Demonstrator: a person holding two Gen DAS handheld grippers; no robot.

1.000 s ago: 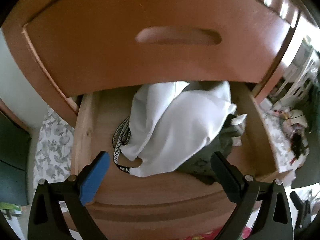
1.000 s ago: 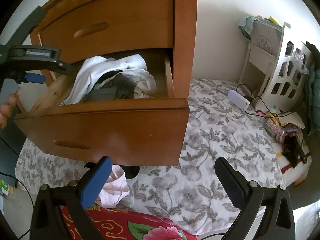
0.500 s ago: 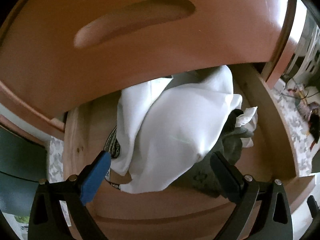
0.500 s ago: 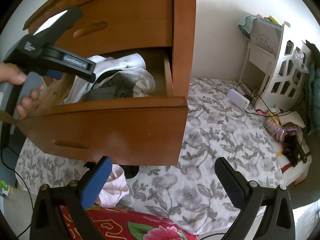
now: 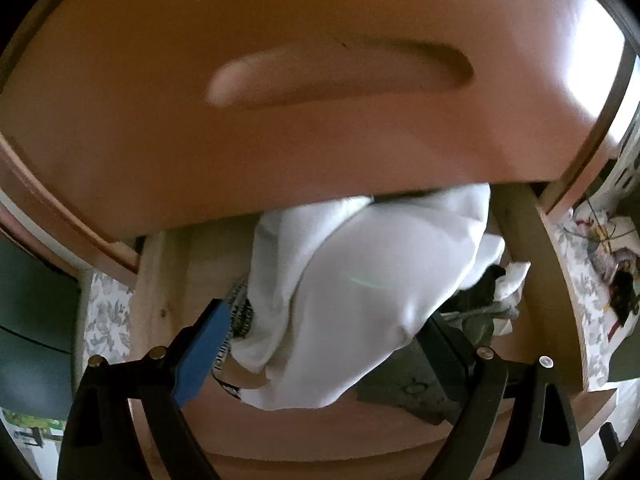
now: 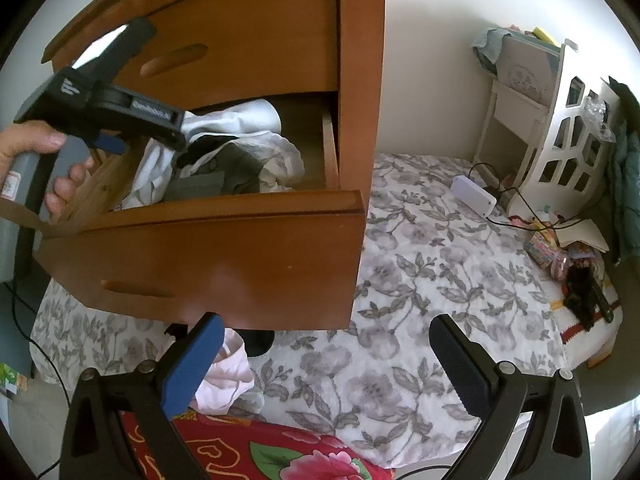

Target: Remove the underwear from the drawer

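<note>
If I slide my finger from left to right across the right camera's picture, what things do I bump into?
Hand holding the left gripper → white and grey clothes in the open drawer → flowery bedsheet → white box with a cable → white shelf.

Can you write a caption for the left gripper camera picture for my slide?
Left gripper, jaws closing around the white garment in the open wooden drawer.
</note>
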